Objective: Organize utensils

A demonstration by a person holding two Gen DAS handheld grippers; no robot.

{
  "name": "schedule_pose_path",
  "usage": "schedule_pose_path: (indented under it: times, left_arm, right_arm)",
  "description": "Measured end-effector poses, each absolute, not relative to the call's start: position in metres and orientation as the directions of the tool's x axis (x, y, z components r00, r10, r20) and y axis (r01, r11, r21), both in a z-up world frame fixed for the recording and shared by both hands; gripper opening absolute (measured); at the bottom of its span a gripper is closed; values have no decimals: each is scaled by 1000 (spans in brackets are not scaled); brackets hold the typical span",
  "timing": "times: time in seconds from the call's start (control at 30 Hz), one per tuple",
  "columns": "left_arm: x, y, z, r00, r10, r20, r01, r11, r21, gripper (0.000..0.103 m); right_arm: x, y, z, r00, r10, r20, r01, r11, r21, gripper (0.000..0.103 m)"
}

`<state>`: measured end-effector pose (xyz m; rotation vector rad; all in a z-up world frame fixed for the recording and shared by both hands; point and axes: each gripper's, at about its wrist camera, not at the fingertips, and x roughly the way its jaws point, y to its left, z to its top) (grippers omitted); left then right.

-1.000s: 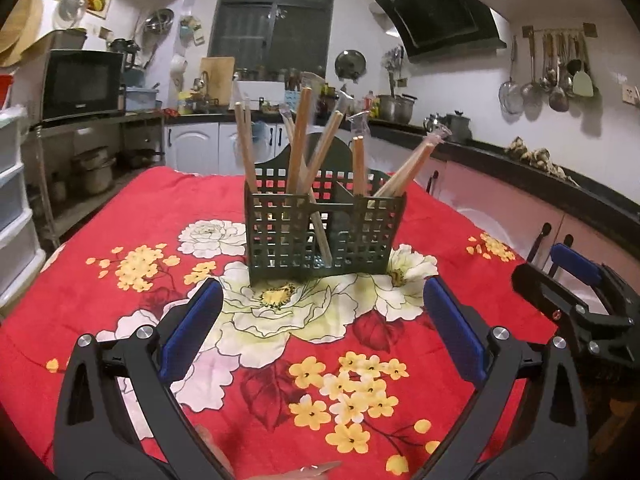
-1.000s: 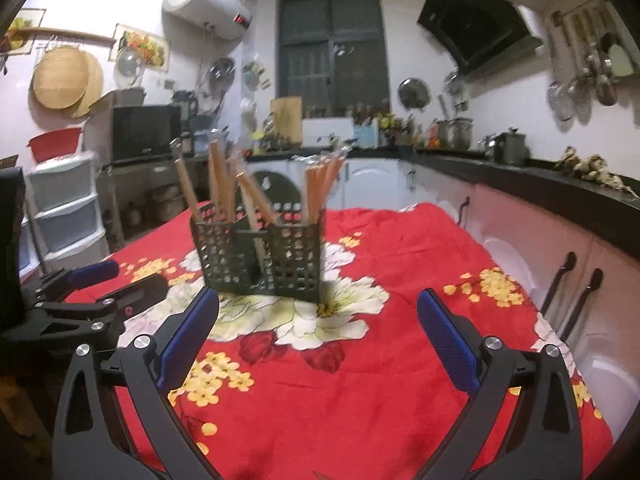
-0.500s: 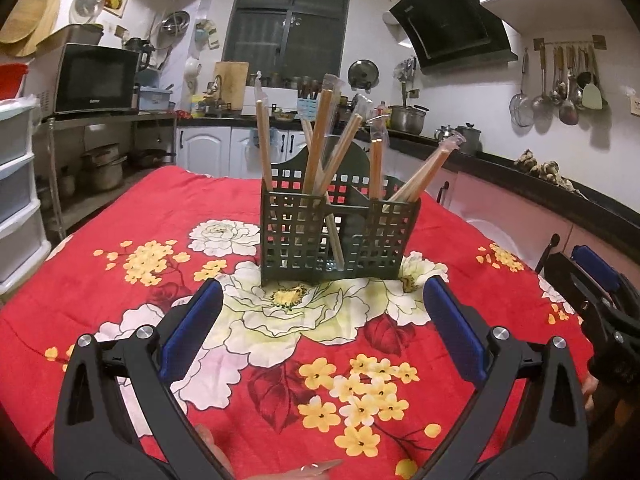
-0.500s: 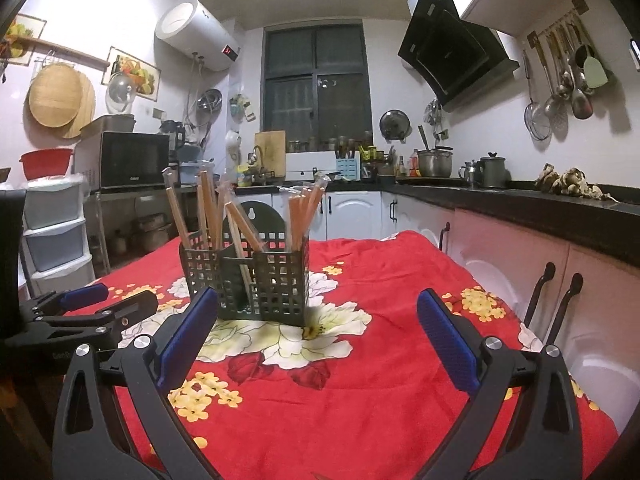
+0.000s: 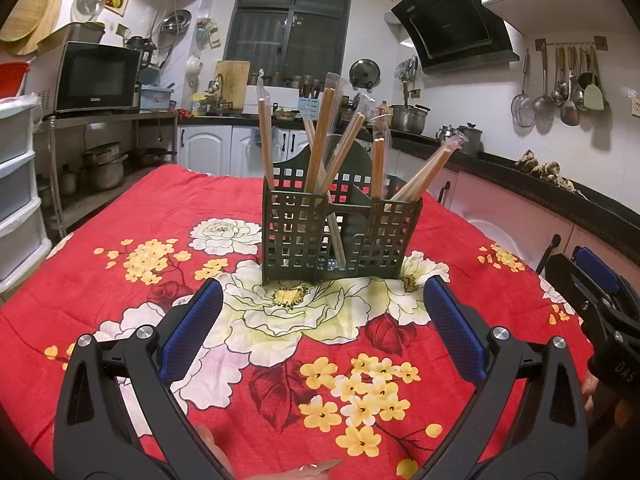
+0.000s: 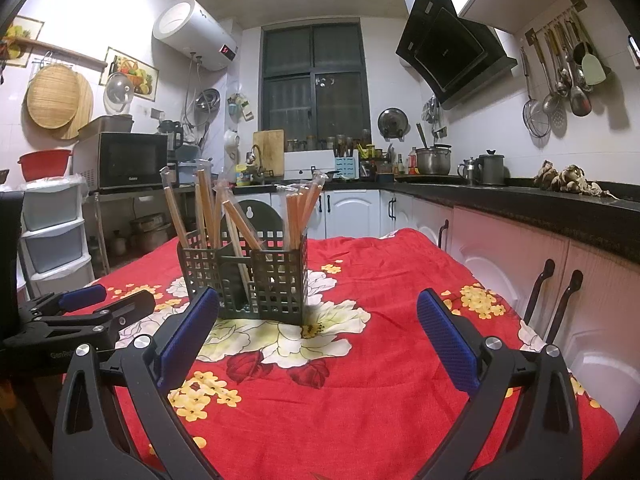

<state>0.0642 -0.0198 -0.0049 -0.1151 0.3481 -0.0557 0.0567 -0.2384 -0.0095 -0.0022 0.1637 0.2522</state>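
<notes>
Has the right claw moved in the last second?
Yes. The right claw tilted upward: the window dropped lower in its view, and the utensil holder too.

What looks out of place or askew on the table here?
Nothing is spilled or damaged. The wrapped chopsticks all stand in the dark holder on the red floral cloth, though they lean at mixed angles. One pair tilts far to the right. Both grippers are open and empty.

White tiled kitchen walls [image 6: 472, 128], dark window [image 6: 313, 80], black countertop [image 6: 520, 204], white cabinets [image 6: 352, 212].
</notes>
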Motion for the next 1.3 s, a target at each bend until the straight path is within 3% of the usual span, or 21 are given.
schedule_pose_path:
  times: [1.3]
  left_arm:
    - [66, -19, -9, 931, -76, -356, 30, 991, -134, 93]
  right_arm:
    - [52, -237, -10, 956, 244, -161, -244, 970, 22, 97]
